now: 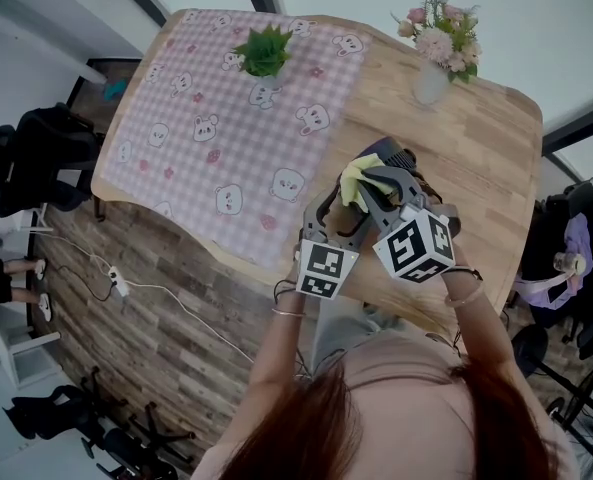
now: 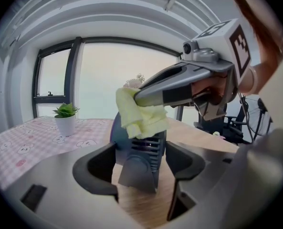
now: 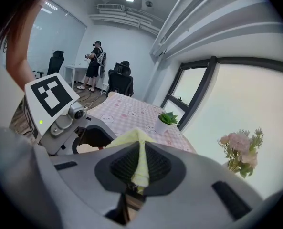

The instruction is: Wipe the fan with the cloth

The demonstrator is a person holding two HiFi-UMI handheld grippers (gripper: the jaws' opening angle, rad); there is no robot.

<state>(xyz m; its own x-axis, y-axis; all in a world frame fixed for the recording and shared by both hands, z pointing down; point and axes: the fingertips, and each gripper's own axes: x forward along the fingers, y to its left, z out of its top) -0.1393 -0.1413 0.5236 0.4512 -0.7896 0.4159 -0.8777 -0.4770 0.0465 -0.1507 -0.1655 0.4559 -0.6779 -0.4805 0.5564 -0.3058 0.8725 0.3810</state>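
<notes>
A small dark blue-grey fan (image 1: 396,157) stands on the wooden table (image 1: 481,158), just right of the pink checked cloth. In the left gripper view the fan (image 2: 143,151) sits upright between the two jaws, which press against its sides, so my left gripper (image 2: 141,168) is shut on it. A pale yellow cloth (image 1: 355,179) is pinched in my right gripper (image 1: 372,184), whose jaws are shut on it. This cloth (image 2: 140,114) drapes over the fan's top. Along the right gripper's own jaws the cloth (image 3: 141,157) shows as a folded strip, and the fan is hidden below.
A pink checked tablecloth with bears (image 1: 216,128) covers the table's left half, with a small potted plant (image 1: 264,51) at its far end. A vase of pink flowers (image 1: 436,48) stands at the far right. Office chairs and a person (image 3: 95,61) are in the room behind.
</notes>
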